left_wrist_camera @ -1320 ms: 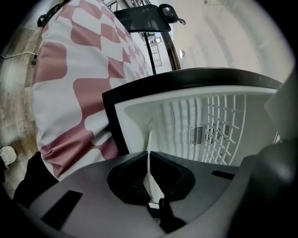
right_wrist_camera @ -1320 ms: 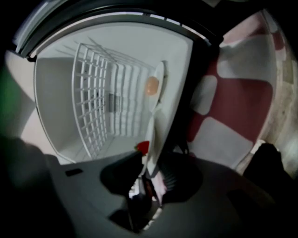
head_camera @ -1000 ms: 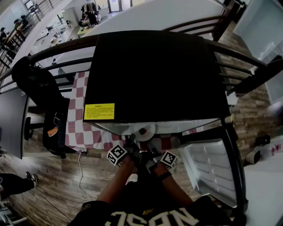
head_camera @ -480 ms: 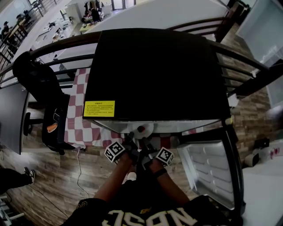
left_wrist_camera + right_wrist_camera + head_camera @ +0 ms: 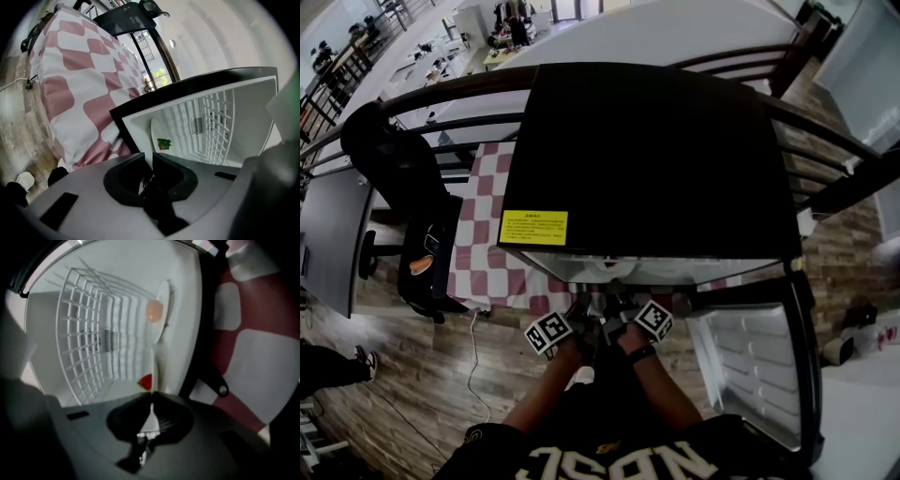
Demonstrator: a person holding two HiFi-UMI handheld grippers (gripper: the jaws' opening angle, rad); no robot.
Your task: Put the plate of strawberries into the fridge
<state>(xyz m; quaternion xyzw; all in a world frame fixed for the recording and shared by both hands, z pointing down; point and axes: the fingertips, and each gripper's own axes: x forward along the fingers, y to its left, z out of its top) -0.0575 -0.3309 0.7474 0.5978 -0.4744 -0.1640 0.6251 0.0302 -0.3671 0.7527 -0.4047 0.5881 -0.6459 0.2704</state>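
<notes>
While both of your tongs grip its near rim, the plate (image 5: 153,133) reaches straight ahead of the jaws into the white inside of the open fridge (image 5: 647,159). Your left tongs (image 5: 148,158) have the jaws nearly together, with the thin white rim between them. Your right tongs (image 5: 151,398) have just been closing, and they pinch the same rim from the other side.

The left gripper view shows one strawberry (image 5: 164,143) with green leaves on the plate, just beyond the jaws. The right gripper view shows a red one close to the jaws and, farther along the plate, a pale orange round thing (image 5: 153,311), too blurred to name. Both gripper views show the wire shelf (image 5: 89,329) deeper inside.

The head view shows almost nothing of the plate, because the black fridge top covers it. There you see a yellow label (image 5: 533,228) on that top and the open door (image 5: 750,361) to the right of the right tongs. To the left of the left tongs is a pink and white checked cloth (image 5: 483,253). Below your tongs is a wooden floor (image 5: 422,394), and a black chair (image 5: 394,178) stands farther left.
</notes>
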